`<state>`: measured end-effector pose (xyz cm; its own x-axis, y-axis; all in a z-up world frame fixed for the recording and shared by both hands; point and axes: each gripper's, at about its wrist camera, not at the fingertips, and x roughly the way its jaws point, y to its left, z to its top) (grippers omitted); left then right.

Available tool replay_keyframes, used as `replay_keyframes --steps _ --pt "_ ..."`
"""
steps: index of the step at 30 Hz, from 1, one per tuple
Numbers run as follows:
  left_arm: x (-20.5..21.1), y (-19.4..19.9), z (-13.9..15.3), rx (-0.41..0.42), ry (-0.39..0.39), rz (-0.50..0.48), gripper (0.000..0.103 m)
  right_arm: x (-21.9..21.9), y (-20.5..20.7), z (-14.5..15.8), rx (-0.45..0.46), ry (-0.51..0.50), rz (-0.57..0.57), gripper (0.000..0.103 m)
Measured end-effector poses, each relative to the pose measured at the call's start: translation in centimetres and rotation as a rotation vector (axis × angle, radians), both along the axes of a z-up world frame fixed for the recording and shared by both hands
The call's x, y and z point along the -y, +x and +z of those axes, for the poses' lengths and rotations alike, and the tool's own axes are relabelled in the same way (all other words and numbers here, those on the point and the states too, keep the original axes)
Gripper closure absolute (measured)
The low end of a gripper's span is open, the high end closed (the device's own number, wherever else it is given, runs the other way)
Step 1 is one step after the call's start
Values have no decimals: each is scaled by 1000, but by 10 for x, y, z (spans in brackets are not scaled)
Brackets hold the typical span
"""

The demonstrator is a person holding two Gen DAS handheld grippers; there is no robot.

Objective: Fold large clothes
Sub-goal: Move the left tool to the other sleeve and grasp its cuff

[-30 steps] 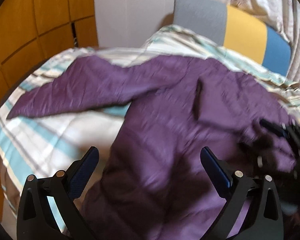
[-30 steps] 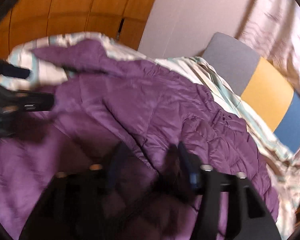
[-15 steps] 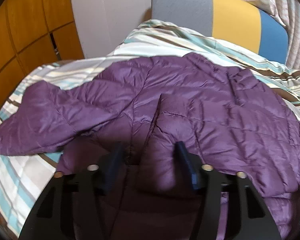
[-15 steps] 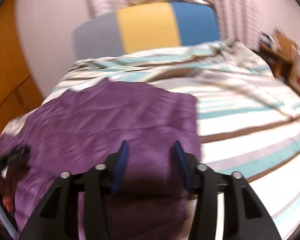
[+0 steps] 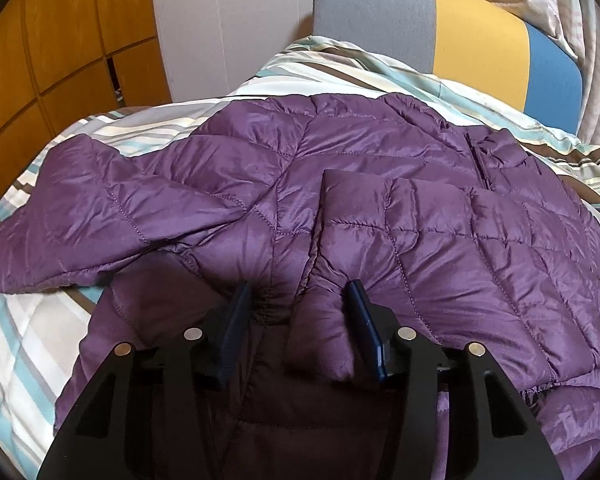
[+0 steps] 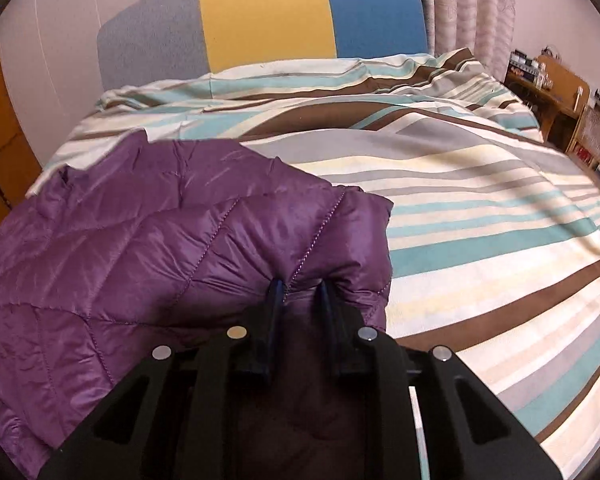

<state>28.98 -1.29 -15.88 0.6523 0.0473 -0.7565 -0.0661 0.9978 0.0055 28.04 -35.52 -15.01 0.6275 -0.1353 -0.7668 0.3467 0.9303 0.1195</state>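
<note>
On the striped bed cover (image 5: pixel 28 340) of white, teal, grey and brown lies the purple quilted down jacket (image 5: pixel 440 240), spread flat with one sleeve (image 5: pixel 100 216) stretched out to the left. Just right of the sleeve, the left gripper (image 5: pixel 298 300) has its two dark blue fingers (image 5: pixel 236 320) half apart, and a thick fold of the jacket near the front opening is pressed between them. Further right, the right gripper (image 6: pixel 300 292) stands at the jacket's edge; its jaws are closing, with a small ridge of purple fabric between the pads, which already touch it. Beyond it the bed cover is bare up to the headboard (image 6: pixel 268 16) of grey, yellow and blue panels.
</note>
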Motion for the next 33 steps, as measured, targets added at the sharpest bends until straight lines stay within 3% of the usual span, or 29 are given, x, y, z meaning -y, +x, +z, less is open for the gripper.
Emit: replay_keyframes --steps 3,5,6,10,13,18,19,21,22,23,29,33 --pt "-3 -1 1 0 -16 2 51 9 -24 17 70 64 -24 78" --pt "-3 -2 1 0 -18 0 50 7 -46 29 109 83 -32 67" --pt "-4 -2 1 -1 -19 -1 50 0 -57 34 113 71 -15 66" --pt "-4 0 0 -1 -25 -2 49 -14 -72 27 59 -5 -11 67" --pt "-4 0 1 -2 -30 -10 46 -15 -66 10 -4 -16 -23 67" --pt "-5 0 0 -4 -45 -18 42 -29 -60 4 -34 -121 -20 66" --pt "-6 0 1 -5 -59 -23 40 -31 -61 4 -36 -135 -22 65" --pt "-13 -2 6 -5 -133 -54 22 -32 -61 3 -38 -154 -29 62" --pt "-18 -4 9 -6 -177 -76 7 -32 -61 3 -39 -158 -32 61" --pt "-24 -8 14 4 -202 -79 5 -32 -61 3 -40 -161 -33 60" --pt "-85 -32 36 88 -269 47 5 -28 -63 3 -39 -154 -42 53" --pt "-159 -44 43 130 -305 238 5 -23 -64 3 -40 -137 -53 48"
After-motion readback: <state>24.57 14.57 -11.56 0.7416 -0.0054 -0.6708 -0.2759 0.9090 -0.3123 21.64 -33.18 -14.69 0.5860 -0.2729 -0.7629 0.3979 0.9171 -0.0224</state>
